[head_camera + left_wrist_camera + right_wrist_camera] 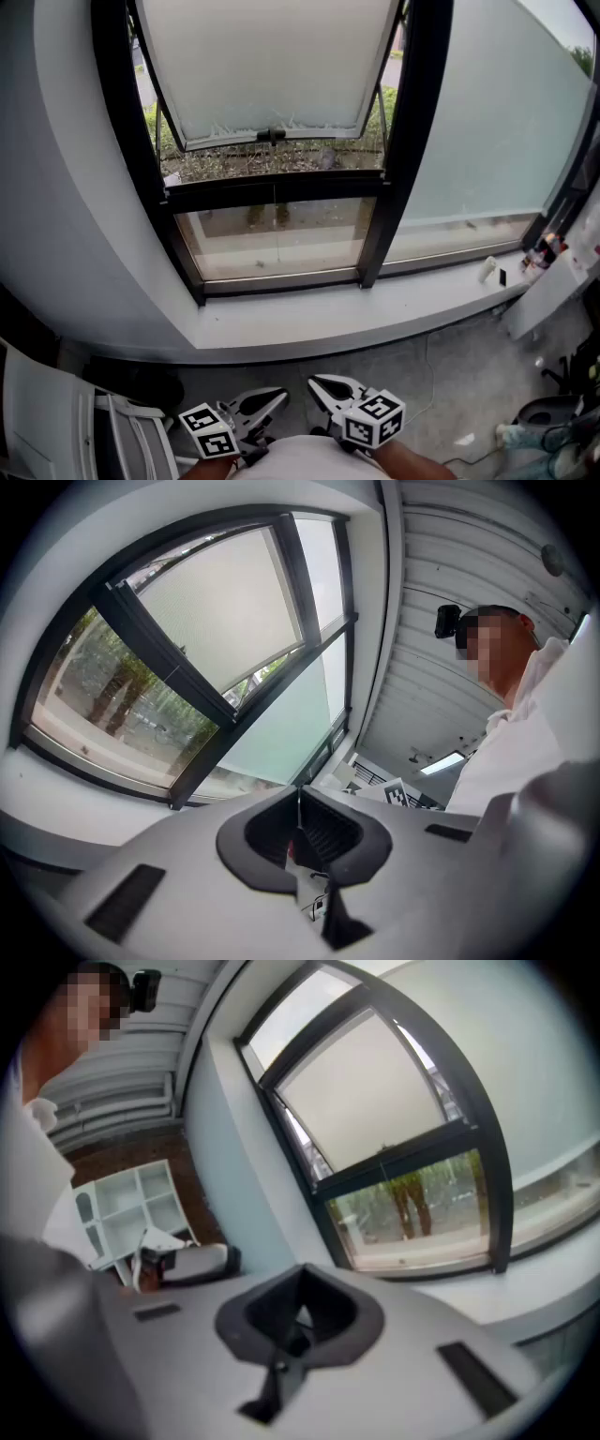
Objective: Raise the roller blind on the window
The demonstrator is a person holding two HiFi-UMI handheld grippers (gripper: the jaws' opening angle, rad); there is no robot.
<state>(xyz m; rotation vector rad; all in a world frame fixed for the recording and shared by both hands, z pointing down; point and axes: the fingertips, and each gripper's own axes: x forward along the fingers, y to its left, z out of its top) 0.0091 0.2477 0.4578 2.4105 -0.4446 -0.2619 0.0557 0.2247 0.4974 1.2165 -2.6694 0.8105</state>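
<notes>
We're holding the left gripper [267, 401] and the right gripper [326, 386] low, close in front of the torso, with the tips pointing toward the window. It's reading as a ready pose, task not started. Both are sitting fully closed, pads meeting, with nothing between them in either gripper view, so nothing is being gripped. The roller blind [272, 66] is hanging well ahead of and above both grippers, covering the upper part of the left pane. Its bottom rail carries a small dark pull [271, 136] at mid-width, sitting roughly ahead of the gap between the two grippers. The window sill [309, 323] is lying between the grippers and the glass. We're not seeing any chain or cord, so we're guessing the pull is the grab point. The jaws will be needing to open first, then reach up and forward.
</notes>
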